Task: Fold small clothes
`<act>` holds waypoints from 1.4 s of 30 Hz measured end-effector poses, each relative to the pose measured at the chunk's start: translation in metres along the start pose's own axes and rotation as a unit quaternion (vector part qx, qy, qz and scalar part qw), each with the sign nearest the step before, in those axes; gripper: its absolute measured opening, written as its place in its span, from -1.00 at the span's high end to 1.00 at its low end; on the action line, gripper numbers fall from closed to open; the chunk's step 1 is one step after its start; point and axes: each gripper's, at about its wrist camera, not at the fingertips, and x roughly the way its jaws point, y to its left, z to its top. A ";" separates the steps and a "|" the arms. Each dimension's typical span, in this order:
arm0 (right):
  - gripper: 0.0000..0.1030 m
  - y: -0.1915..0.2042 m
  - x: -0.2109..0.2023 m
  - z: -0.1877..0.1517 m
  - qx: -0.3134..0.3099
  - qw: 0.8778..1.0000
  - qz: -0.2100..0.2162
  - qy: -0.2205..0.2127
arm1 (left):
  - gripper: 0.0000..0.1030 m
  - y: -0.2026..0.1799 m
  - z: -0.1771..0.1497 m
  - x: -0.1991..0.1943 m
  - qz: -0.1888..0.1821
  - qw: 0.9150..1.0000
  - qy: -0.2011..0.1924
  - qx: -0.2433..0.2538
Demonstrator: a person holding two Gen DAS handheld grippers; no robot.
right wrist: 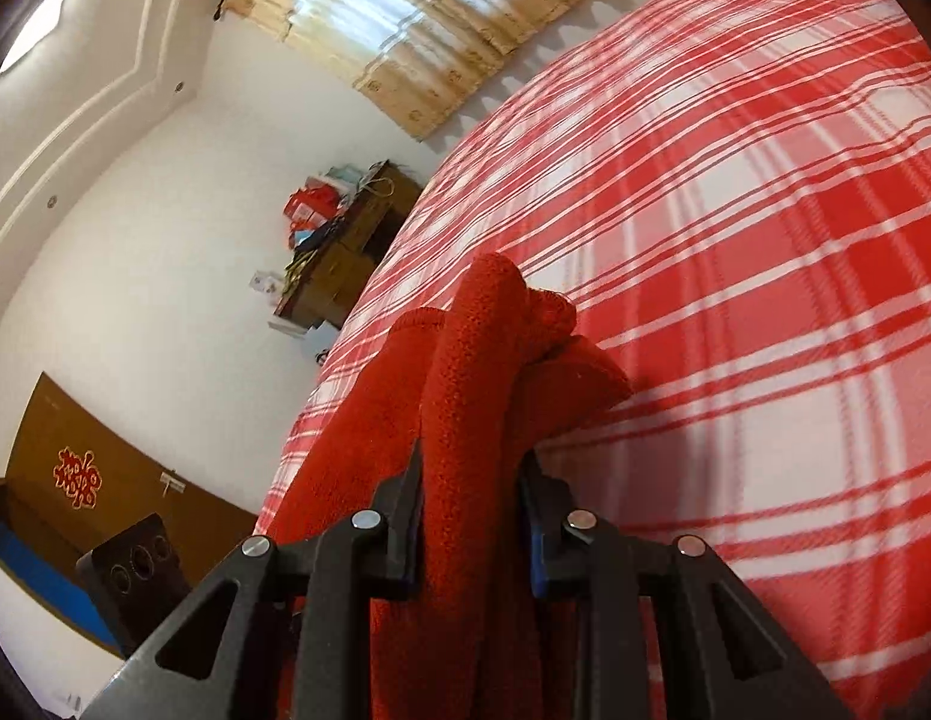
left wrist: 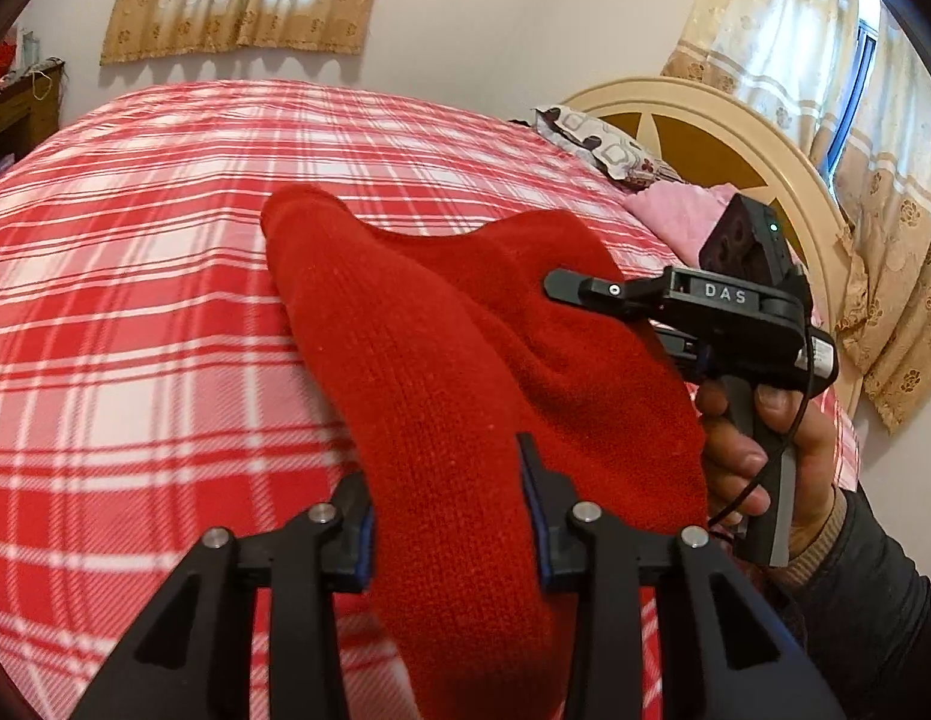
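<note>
Red knit fills the space right in front of both cameras: your 2 grippers hold 1 small red garment [left wrist: 441,360] up off the bed [left wrist: 135,300]. That big bed with its red and white check cover lies under everything, and its round headboard [left wrist: 705,138] stands at the far right end with a pillow [left wrist: 603,147] and a pink cloth [left wrist: 681,210] beside it. You probably hold the garment in the air like this so one part can swing over onto the other for a fold.

Your left gripper [left wrist: 447,516] is closed on a thick band of the knit, which runs between its pads and away toward the middle of the bed. Your right gripper [right wrist: 471,516] is closed on a bunched edge, with loose folds sticking out past its tips. Your right hand [left wrist: 759,456] holds its handle near the headboard side.
</note>
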 end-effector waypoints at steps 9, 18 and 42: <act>0.50 0.035 0.027 -0.016 -0.018 0.999 0.025 0.018 | 0.25 0.018 -0.017 -0.034 0.030 0.999 -0.018 -0.008; 0.50 0.064 0.058 -0.032 -0.032 0.998 0.046 0.040 | 0.25 0.034 -0.034 -0.057 0.055 0.998 -0.030 -0.021; 0.50 0.112 0.130 -0.063 -0.056 0.990 0.090 0.095 | 0.25 0.082 -0.065 -0.108 0.097 0.992 -0.055 -0.061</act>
